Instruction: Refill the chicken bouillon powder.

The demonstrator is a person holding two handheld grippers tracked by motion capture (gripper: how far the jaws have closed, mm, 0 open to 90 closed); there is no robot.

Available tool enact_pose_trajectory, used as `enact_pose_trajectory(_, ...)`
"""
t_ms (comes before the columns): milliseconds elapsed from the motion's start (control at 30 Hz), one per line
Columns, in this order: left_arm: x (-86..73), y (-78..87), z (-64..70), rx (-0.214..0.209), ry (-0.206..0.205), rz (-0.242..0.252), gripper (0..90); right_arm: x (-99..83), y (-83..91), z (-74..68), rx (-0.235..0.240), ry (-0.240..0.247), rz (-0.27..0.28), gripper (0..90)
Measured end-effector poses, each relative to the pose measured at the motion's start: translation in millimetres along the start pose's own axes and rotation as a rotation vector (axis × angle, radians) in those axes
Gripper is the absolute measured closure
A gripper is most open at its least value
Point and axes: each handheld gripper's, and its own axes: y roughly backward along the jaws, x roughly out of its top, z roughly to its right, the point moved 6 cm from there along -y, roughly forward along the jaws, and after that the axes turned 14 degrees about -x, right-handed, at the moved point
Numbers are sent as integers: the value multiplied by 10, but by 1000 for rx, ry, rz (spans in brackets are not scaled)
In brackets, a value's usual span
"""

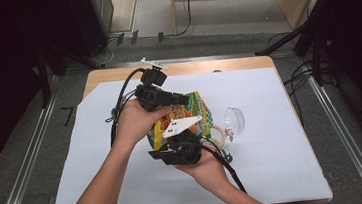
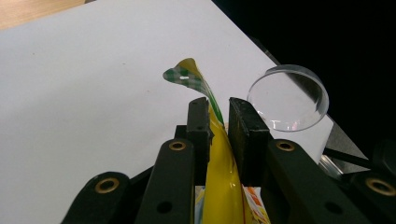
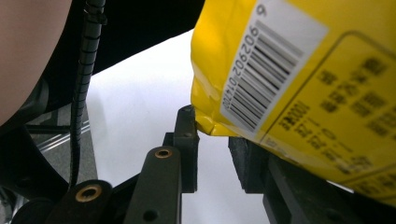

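Observation:
A yellow snack bag (image 1: 194, 112) with a green-checked top is held up over the white sheet between both hands. My left gripper (image 1: 185, 99) comes in from the far side. In the left gripper view it (image 2: 218, 116) is shut on the bag's upper edge (image 2: 219, 140), and the checked corner (image 2: 186, 77) curls up beyond the jaws. My right gripper (image 1: 164, 146) sits below the bag. In the right gripper view its jaws (image 3: 215, 128) stand apart, with the bag's barcoded lower corner (image 3: 261, 79) just over the gap.
A clear round plastic dish (image 1: 235, 121) (image 2: 289, 98) stands on edge to the right of the bag, with a roll of tape (image 1: 218, 134) beside it. A white sheet (image 1: 275, 163) covers most of the wooden table (image 1: 116, 74). Cables trail from both grippers.

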Motion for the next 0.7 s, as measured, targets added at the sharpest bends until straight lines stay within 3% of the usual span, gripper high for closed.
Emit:
enact_pose_trajectory(300, -10, -34, -34, -48, 26, -6, 786, -7, 35, 18, -1, 0, -30, 748)
enact_pose_trajectory(700, -40, -8, -23, -48, 36, -3, 785, -20, 54, -36, -5, 6, -21, 748)
